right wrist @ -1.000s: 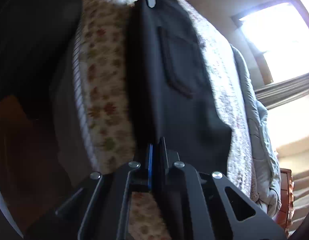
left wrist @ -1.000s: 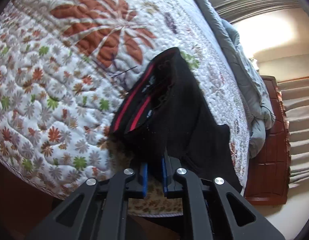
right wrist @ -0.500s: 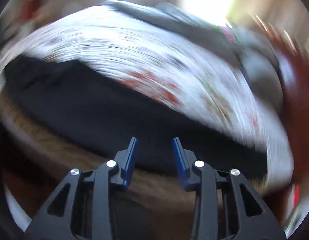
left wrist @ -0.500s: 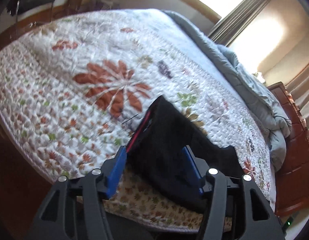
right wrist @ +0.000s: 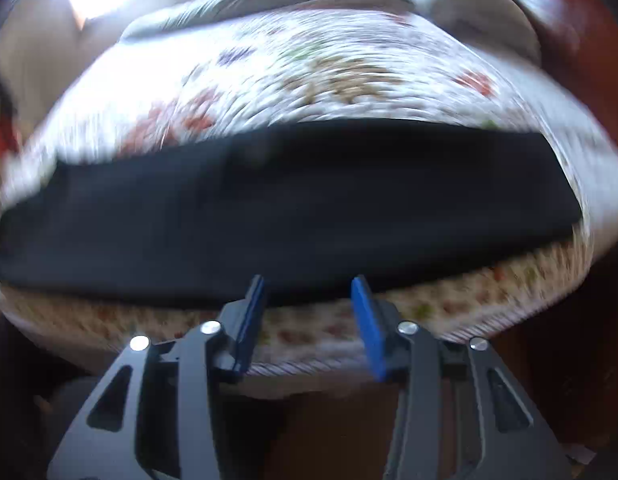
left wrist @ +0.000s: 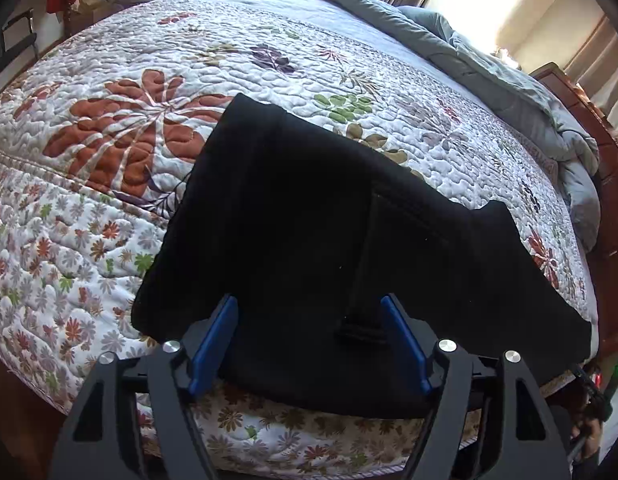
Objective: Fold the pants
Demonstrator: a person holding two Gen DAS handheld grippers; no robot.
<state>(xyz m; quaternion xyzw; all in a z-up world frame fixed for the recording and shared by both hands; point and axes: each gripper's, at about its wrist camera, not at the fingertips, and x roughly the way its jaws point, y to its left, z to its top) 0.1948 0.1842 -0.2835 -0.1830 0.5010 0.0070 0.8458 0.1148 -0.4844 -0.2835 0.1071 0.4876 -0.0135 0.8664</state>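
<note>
From the left wrist, the left gripper (left wrist: 309, 312) is spread wide and holds nothing, just over the black pants (left wrist: 309, 232) lying flat near the quilt (left wrist: 109, 240) edge. From the right wrist, blurred, the right gripper (right wrist: 307, 292) also gapes empty beside the pants (right wrist: 289, 208), stretched along the quilt (right wrist: 309, 72) edge.

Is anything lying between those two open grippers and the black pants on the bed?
Nothing visible. The black pants lie flat on the floral quilted bedspread, directly ahead of the open left gripper and open right gripper, though the right view is blurred.
</note>
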